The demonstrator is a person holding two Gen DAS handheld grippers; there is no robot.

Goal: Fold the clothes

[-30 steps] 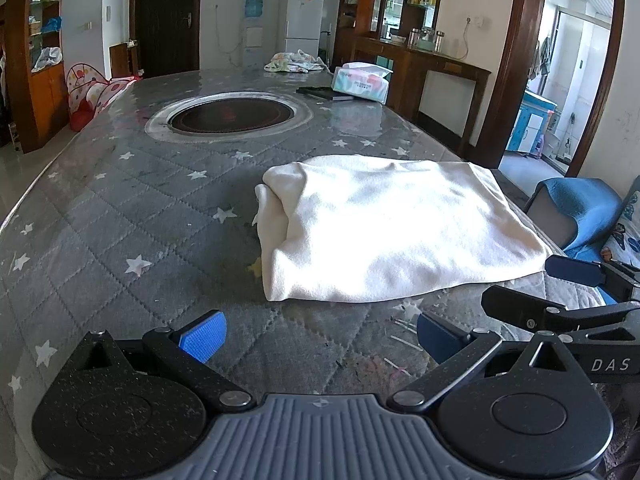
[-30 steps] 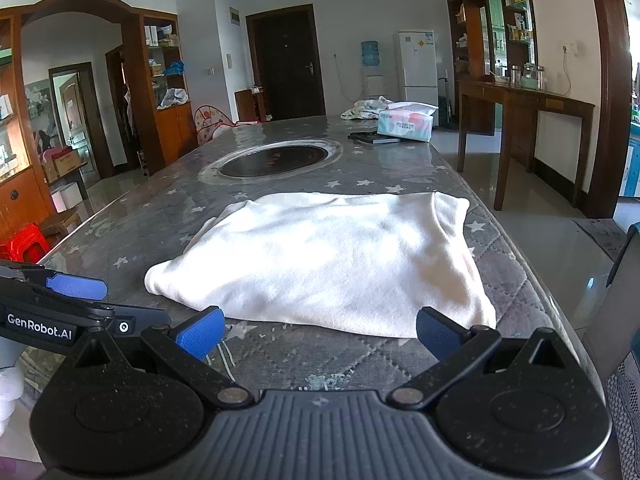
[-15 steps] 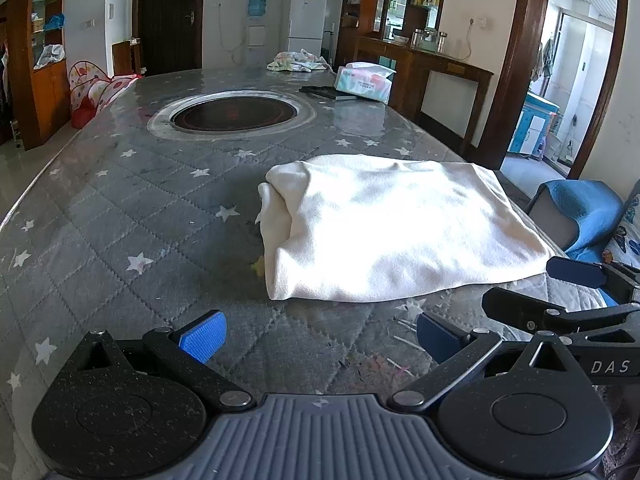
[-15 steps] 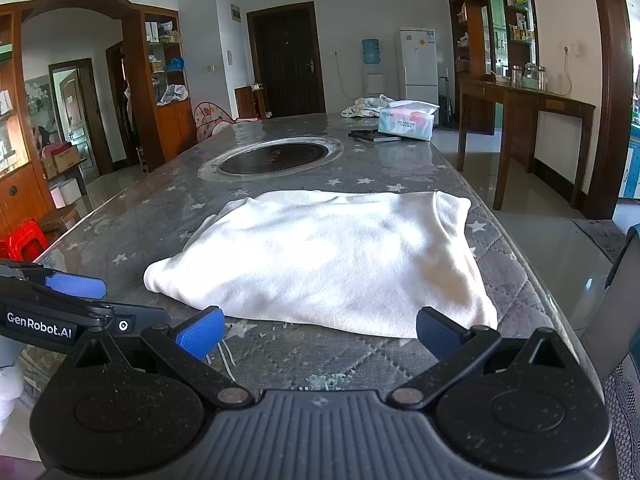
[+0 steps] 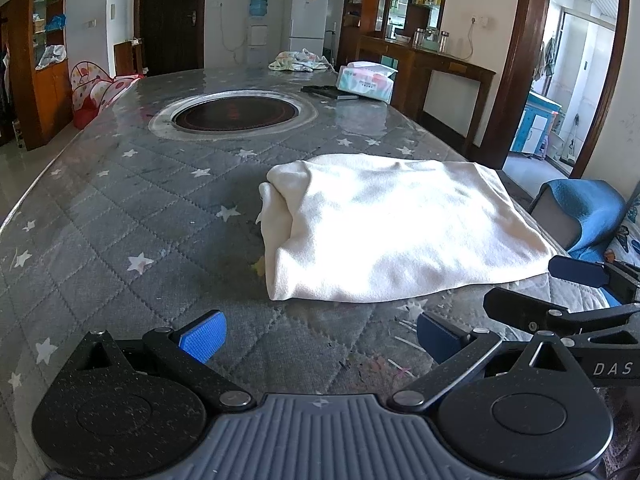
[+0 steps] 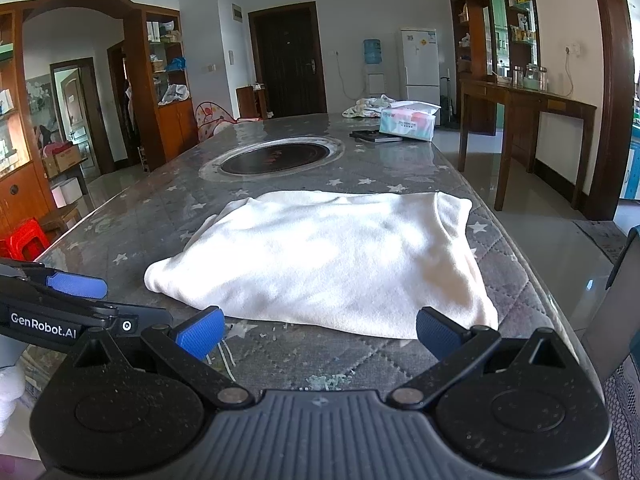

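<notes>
- Left gripper (image 5: 318, 334): jaws spread wide, nothing between them, held just short of the garment's near edge — much as half a second ago.
- Right gripper (image 6: 318, 330): spread too and empty, close to the near hem.
- White garment (image 5: 396, 228): lies part-folded on the quilted table cover (image 5: 120, 208), one side doubled over, unmoved across the last second.
- Little has changed — likely a pause between folds; the next grasp has not begun.
- Further off: inset cooktop (image 5: 236, 114), tissue pack (image 5: 364, 84).
</notes>
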